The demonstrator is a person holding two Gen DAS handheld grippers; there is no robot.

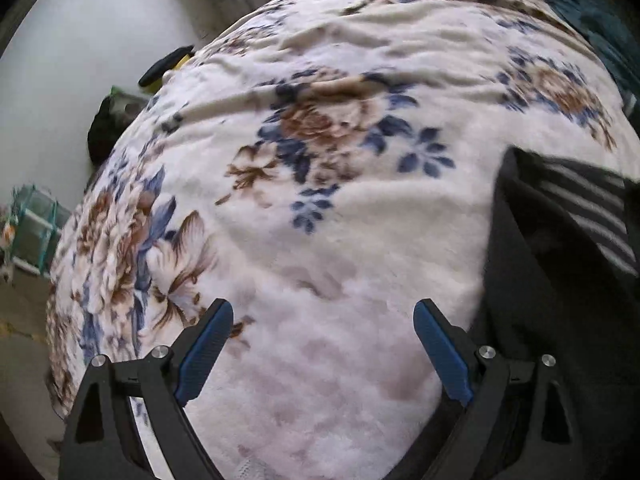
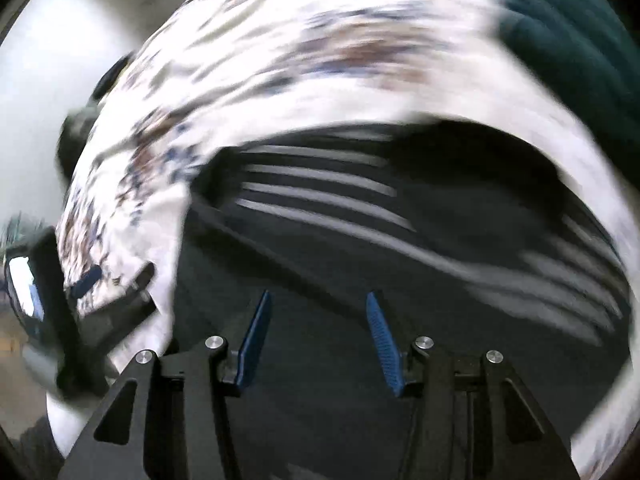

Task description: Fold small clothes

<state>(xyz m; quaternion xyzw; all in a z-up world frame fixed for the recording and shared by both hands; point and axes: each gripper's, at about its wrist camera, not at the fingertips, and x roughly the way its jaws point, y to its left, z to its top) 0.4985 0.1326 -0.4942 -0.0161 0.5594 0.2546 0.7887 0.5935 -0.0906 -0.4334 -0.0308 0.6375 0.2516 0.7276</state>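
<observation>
While you are holding both tools over the bed, the floral blanket [image 1: 320, 208] is filling most of your left wrist view, and your left gripper [image 1: 323, 344] is hovering above its pale fleece with the jaws spread wide and nothing between them. The dark garment with grey stripes [image 1: 568, 248] is lying at the right edge of that view, just beside the right blue pad [image 1: 440, 352], spread on the blanket. Along the bed's far left edge a black bundle [image 1: 106, 128] is sitting against the white wall, with a teal rack [image 1: 32, 232] lower down on the floor. Your right wrist view is badly smeared, yet it is showing the garment from above, stripes across its upper half, and your right gripper [image 2: 318, 344] is standing partly open over the dark cloth, gripping nothing. A teal cloth [image 2: 576, 60] is lying at the blanket's far right.
</observation>
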